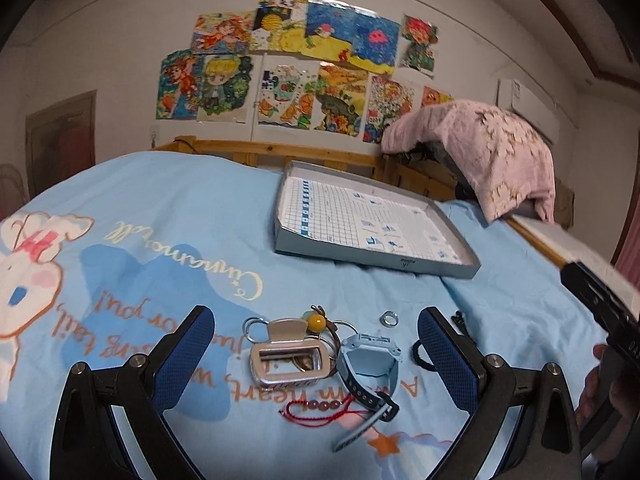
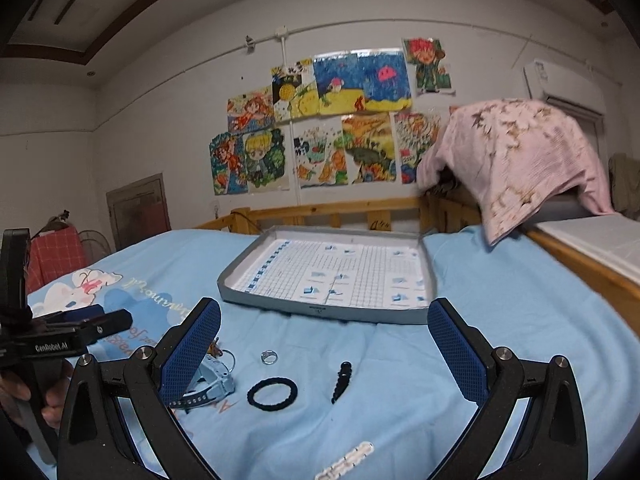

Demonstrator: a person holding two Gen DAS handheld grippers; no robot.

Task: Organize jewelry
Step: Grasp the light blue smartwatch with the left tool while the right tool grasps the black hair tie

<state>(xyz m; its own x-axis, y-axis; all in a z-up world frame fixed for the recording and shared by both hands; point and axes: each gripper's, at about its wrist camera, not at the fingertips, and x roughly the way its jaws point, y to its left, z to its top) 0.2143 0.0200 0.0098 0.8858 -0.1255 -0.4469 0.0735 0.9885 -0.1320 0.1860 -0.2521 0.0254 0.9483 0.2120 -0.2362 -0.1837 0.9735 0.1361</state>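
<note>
A pile of jewelry lies on the blue bedsheet. In the left wrist view my left gripper (image 1: 316, 344) stands open above a silver hair clip (image 1: 289, 360), a keyring with a yellow bead (image 1: 316, 322), a grey-blue watch (image 1: 370, 364), a red bead cord (image 1: 320, 410) and a silver ring (image 1: 387, 318). My right gripper (image 2: 324, 344) is open over the ring (image 2: 269, 357), a black hair tie (image 2: 272, 395) and a black hair clip (image 2: 342, 382). The watch (image 2: 212, 380) sits behind its left finger. A white beaded clip (image 2: 346, 460) lies nearer. The grey tray (image 2: 276, 306) beyond holds no jewelry.
The grey tray (image 1: 360, 256) sits farther up the bed. A wooden bed rail (image 2: 320, 212) runs behind it, and a pink blanket (image 2: 516, 160) hangs over the right corner. A hand (image 2: 24, 396) holds the other gripper's handle at the left edge.
</note>
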